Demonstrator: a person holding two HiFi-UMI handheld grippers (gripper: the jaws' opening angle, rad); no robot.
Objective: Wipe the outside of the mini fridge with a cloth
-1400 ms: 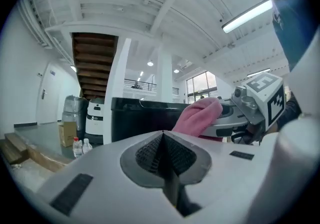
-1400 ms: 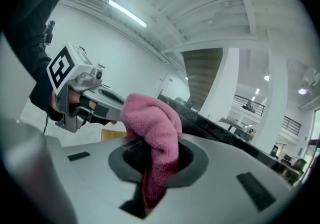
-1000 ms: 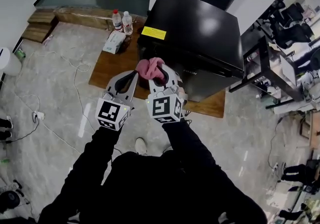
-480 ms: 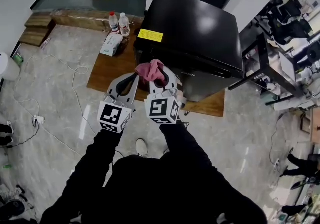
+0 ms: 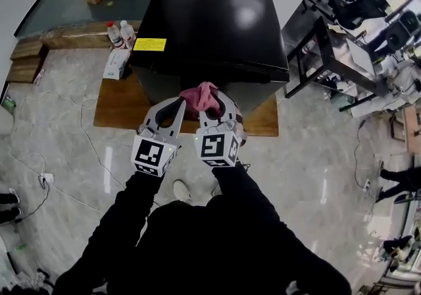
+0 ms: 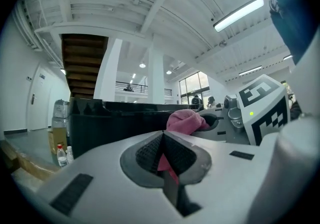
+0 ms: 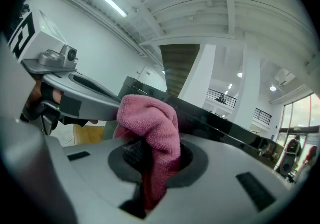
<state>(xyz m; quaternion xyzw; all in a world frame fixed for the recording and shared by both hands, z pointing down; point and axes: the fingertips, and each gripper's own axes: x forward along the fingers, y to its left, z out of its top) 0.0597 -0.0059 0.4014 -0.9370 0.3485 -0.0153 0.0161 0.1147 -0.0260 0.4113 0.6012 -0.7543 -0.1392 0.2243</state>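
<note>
Marble floor, open hall, office chairs far right. Mini fridge [image 5: 210,30], glossy black, stands on a low wooden board [image 5: 118,103], with a yellow label [image 5: 150,44] on its top left edge.

Cloth [image 5: 200,95]: pink, bunched into a wad at the fridge's near top edge. Contact with the fridge cannot be told.

Right claw [image 5: 209,110]: closed on the cloth, which bulges above the pads.

Left claw [image 5: 179,104]: just beside the right one, jaws together. A pink strip shows between its pads, so it seems to pinch a corner.

Outward: two water bottles [image 5: 122,33] and a tissue pack [image 5: 117,63] sit on the board left of the fridge. Cables [image 5: 92,149] trail over the floor.

Risks, as judged:
- The wad gives little wiping face, so the hard claw tips could scrape the gloss.
- Dragging friction could pull the cloth from the pads.
- A sweep down the left side could topple the bottles.
- The cables sit underfoot when stepping round.
</note>
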